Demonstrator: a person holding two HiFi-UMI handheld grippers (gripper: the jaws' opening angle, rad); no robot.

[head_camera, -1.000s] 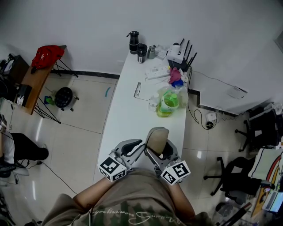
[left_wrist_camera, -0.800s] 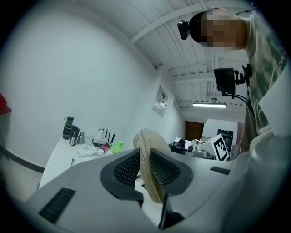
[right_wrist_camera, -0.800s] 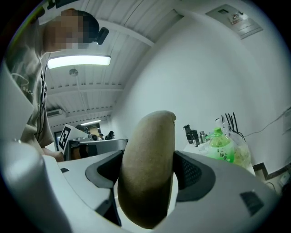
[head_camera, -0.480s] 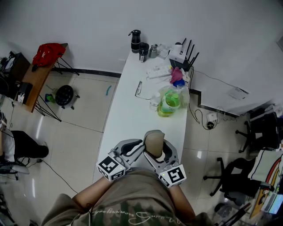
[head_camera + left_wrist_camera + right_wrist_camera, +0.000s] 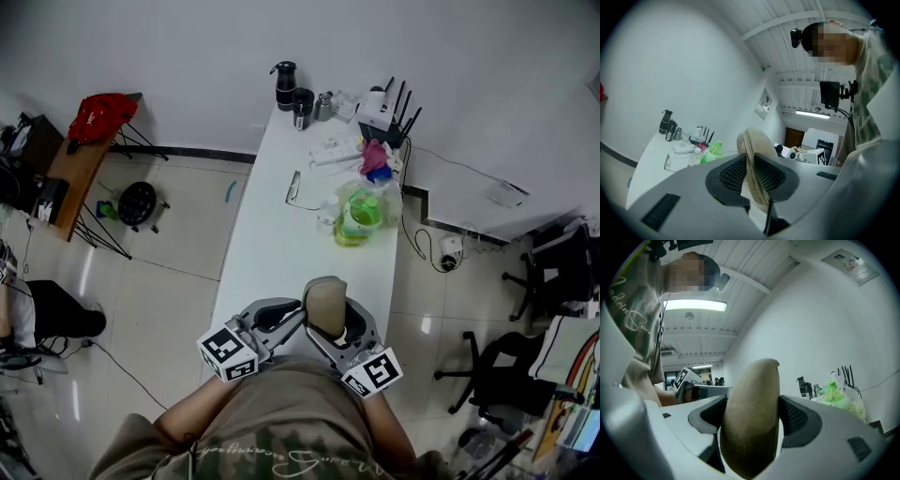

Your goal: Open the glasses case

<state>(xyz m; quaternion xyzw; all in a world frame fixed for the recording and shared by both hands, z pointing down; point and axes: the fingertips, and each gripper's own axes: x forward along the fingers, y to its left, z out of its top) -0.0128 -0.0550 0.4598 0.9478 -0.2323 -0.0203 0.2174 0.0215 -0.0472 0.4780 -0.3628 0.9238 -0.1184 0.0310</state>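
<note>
A tan fabric glasses case (image 5: 325, 302) is held up over the near end of the white table (image 5: 272, 253), between both grippers. My left gripper (image 5: 300, 317) comes in from the left and is shut on the case's thin edge (image 5: 752, 140); the jaws pinch it with only a narrow gap (image 5: 751, 176). From the right, my right gripper (image 5: 334, 328) is shut on the rounded body of the case (image 5: 757, 385), which fills the space between its jaws (image 5: 752, 420). The case looks closed along its seam.
Farther along the table lie a pair of glasses (image 5: 293, 188), a green bottle in a plastic bag (image 5: 359, 214), a power strip (image 5: 336, 150), a black flask (image 5: 284, 86) and a router (image 5: 382, 112). An office chair (image 5: 497, 366) stands at the right.
The case and both grippers have drawn slightly nearer my body and rolled a little. Both grips on the case are unchanged.
</note>
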